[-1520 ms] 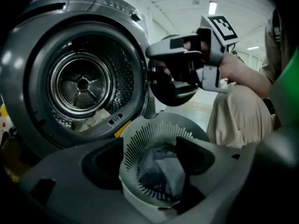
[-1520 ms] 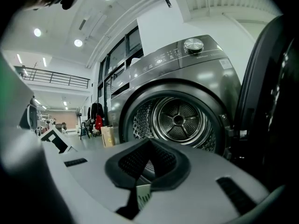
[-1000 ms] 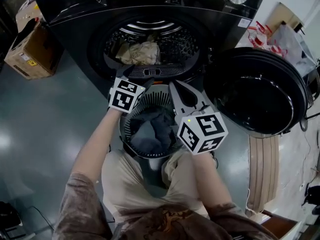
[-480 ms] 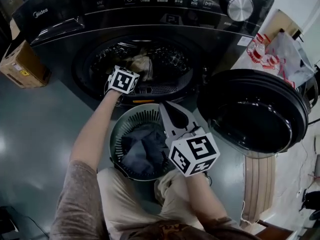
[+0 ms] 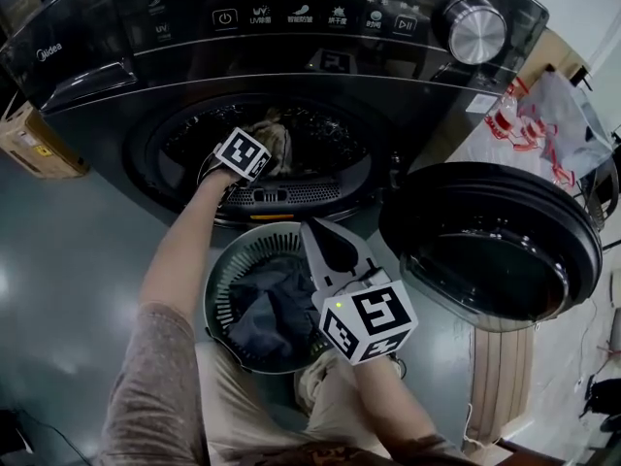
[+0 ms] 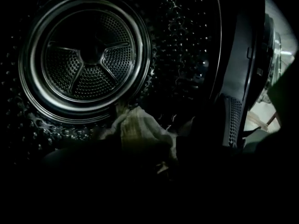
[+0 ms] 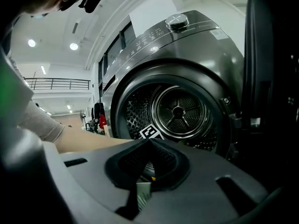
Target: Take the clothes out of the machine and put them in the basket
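Though bunched, beige cloth (image 6: pixel 140 133) narrows upward toward drum (image 6: pixel 85 55) rear.

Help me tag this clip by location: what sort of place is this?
Likely a big hall or workshop, not a home: a washing machine on a glossy floor beside a cardboard box, with a railed gallery under a high ceiling.

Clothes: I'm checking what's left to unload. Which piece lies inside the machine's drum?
The pale beige garment, lying low in the drum; the dark clothes sit in the round basket in front of the machine.
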Tool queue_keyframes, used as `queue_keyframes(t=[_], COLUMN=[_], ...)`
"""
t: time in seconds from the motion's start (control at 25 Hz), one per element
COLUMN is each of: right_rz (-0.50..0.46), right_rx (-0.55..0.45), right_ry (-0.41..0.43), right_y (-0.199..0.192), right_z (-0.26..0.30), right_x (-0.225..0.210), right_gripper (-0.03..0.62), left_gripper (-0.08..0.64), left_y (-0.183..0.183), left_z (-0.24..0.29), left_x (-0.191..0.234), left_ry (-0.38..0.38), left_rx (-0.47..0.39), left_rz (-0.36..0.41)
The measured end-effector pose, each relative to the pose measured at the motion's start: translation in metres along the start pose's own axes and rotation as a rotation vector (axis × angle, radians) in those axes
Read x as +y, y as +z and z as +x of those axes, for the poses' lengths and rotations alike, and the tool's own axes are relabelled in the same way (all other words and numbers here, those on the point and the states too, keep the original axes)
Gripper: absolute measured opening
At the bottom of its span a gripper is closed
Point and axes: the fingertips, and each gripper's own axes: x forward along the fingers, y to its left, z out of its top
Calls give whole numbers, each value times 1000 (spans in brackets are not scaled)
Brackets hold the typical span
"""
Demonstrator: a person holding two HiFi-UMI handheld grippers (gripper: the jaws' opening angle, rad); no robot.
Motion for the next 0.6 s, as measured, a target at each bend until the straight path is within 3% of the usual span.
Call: queue_keyframes(t=[0.24, 0.4, 0.6], right_rz=[-5, -2, -3], right_rx=[3, -2, -6], right_ry=[-2, -3, -3], right_y=[-1, 1, 2], right_z=[1, 1, 0], right_x=[-3, -2, 1], right_gripper=[-3, -2, -3], left_gripper=[251, 26, 5], left_y=[-8, -9, -2], left_z=[6, 2, -4], left_x=[-2, 6, 6], left_ry=[-36, 25, 71], left_rx=[69, 60, -10], left_rz=[-18, -32, 25])
